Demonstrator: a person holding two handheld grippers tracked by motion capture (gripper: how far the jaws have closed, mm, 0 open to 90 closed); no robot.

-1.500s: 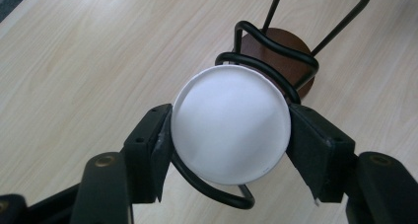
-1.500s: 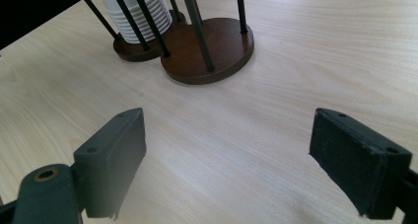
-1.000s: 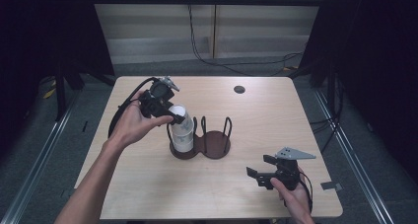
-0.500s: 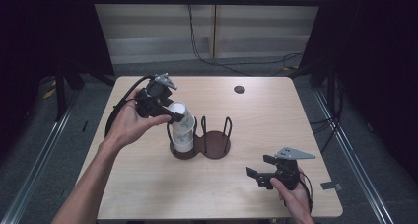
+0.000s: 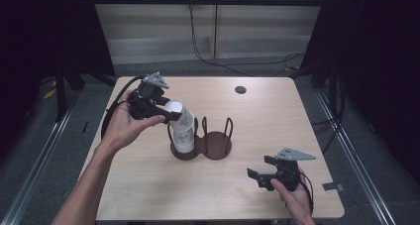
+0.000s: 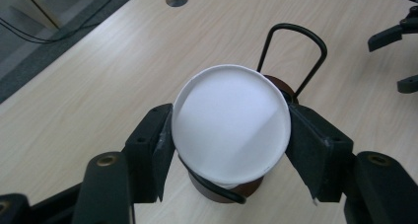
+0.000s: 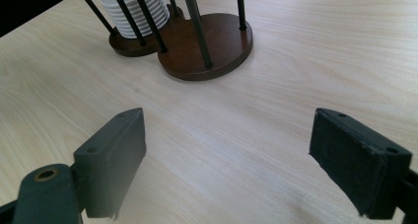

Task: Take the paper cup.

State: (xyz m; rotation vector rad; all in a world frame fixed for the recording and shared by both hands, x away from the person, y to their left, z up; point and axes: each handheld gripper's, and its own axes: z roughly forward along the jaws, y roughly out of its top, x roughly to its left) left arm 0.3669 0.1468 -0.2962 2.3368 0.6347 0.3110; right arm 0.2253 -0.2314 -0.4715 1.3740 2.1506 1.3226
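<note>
I am clamping my left gripper on the top paper cup; lifting straight up between the cup holder's wire loops matters; my right gripper is resting wide open, empty.

This is looking like a lab or recording studio rather than a home. A single light wooden desk is standing alone on grey carpet, with a round cable hole near its far edge. Black curtains are hanging down on both sides, closing the space off. Metal floor rails are running along the desk's left and right sides. Black cables are trailing down a plain panelled wall behind the far edge and across the floor.
</note>
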